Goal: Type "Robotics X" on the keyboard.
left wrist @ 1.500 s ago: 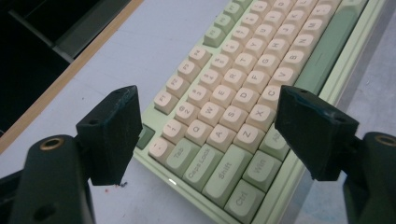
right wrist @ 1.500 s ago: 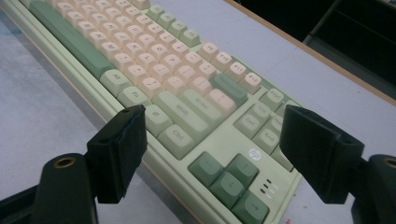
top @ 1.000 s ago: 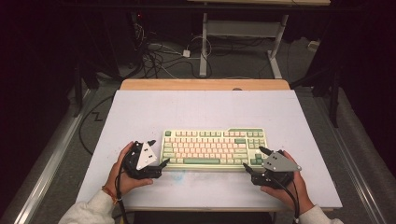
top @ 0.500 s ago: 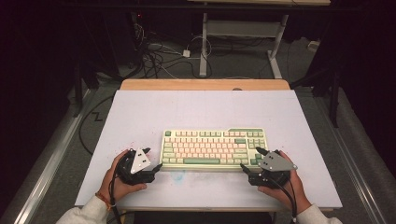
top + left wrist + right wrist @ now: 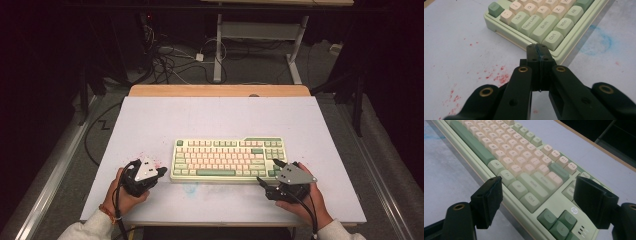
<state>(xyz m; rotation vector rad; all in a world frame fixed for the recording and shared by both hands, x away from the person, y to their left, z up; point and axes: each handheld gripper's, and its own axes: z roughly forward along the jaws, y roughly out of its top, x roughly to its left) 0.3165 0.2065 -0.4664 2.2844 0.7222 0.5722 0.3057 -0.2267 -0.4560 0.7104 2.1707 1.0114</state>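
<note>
A pale green keyboard with cream and green keys lies near the front of the white table top. My left gripper rests just off the keyboard's front left corner. Its jaws have just been closing and now stand shut with nothing between them, the tips close to the Ctrl key corner of the keyboard. My right gripper is at the front right corner. It is open, one jaw in front of the keyboard and one over its arrow-key end, neither pressing on it.
Red specks mark the table beside the left gripper, and a blue smudge lies in front of the keyboard. A wooden strip edges the table's far side. Cables and desk legs stand on the floor behind.
The left gripper's jaws have gone from wide open to shut, and that hand has sunk a little towards the table. The right gripper and the keyboard have stayed put.
</note>
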